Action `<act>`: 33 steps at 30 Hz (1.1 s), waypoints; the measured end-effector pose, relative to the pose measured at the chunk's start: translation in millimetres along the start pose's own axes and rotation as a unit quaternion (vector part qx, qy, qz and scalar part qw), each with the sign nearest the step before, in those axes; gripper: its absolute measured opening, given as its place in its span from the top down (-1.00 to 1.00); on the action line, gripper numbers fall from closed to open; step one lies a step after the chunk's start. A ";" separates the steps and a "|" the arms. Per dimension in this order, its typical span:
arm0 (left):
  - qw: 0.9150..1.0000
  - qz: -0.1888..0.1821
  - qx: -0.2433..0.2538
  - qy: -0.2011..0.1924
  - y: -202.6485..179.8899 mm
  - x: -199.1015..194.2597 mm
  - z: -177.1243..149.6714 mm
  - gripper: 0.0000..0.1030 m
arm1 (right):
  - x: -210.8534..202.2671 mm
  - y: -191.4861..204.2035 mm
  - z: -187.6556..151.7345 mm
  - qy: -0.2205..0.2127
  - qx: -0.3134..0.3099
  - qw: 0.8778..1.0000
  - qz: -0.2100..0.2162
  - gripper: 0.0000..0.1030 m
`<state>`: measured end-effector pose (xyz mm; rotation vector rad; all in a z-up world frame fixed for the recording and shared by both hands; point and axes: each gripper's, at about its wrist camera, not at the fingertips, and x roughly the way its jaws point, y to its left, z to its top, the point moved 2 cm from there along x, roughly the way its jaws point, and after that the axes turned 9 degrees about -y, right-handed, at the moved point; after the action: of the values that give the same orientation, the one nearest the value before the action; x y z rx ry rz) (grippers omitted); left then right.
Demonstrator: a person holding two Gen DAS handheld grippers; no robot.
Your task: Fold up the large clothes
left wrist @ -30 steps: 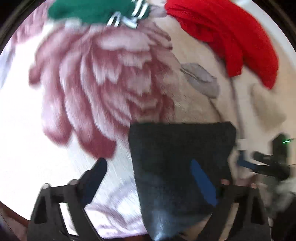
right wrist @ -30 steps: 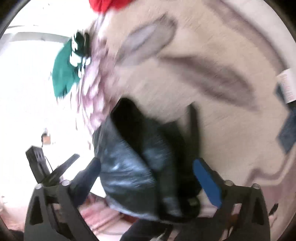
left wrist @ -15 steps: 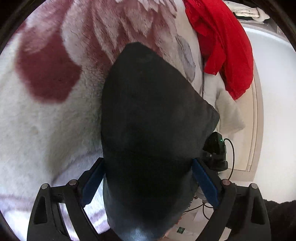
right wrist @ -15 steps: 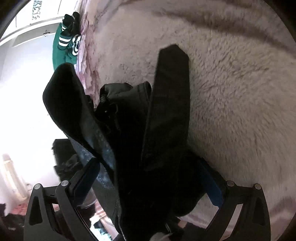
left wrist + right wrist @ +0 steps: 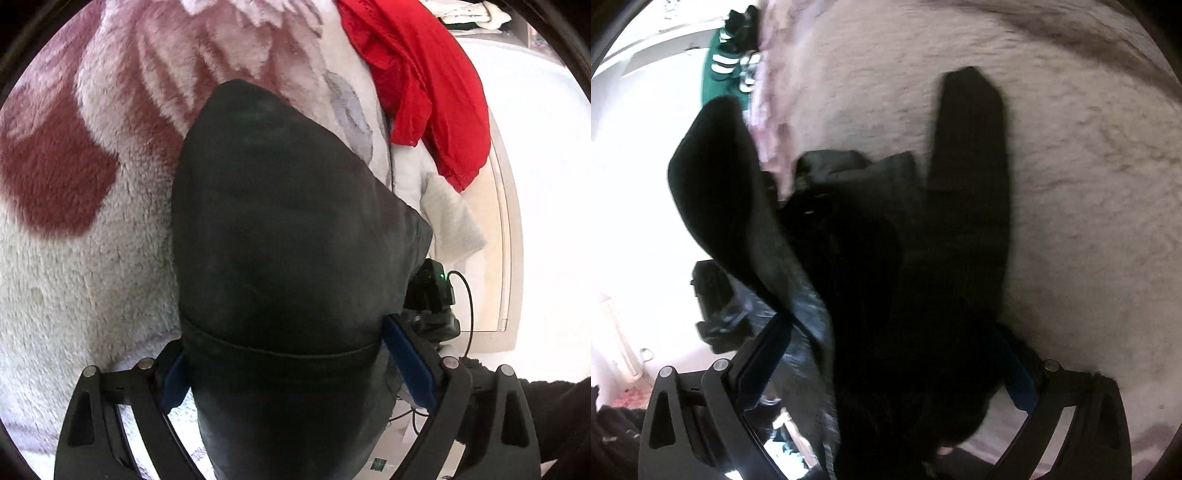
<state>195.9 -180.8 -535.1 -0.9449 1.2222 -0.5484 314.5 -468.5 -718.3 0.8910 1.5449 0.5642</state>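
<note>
A large black garment (image 5: 280, 240) lies between the fingers of my left gripper (image 5: 295, 373) and fills the middle of the left wrist view, over the fleecy flowered blanket (image 5: 74, 258). The left jaws stand wide apart with the cloth bulging between them. In the right wrist view the same black garment (image 5: 886, 277) hangs bunched between the fingers of my right gripper (image 5: 890, 362), with a strap-like end (image 5: 971, 147) lying on the blanket (image 5: 1089, 184). The right jaws are also wide apart around the cloth.
A red garment (image 5: 424, 81) lies at the blanket's upper right edge. A green garment with white stripes (image 5: 720, 74) lies at the far edge in the right wrist view. The other gripper's black body (image 5: 432, 295) shows beside the cloth. White floor lies beyond the bed.
Both grippers have dropped close to the blanket with the black garment, which now fills both views. In the last half second little has moved.
</note>
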 end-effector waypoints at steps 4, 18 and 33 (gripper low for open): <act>1.000 0.008 -0.009 -0.019 6.2 -10.9 10.1 -0.68 | 10.6 12.1 -11.1 -0.014 0.010 0.999 0.033 -0.25; 0.997 0.028 0.001 -0.070 -22.0 -98.0 85.4 -0.68 | 24.5 123.4 10.2 -0.023 -0.025 0.996 0.085 -0.16; 0.990 -0.010 0.076 -0.119 -89.1 -183.9 386.5 -0.68 | 72.4 397.7 217.3 -0.115 -0.088 0.985 0.092 -0.15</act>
<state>521.5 37.5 -341.5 -0.8675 0.9451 -0.5208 614.4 -205.5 -491.2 0.9333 1.1929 0.6929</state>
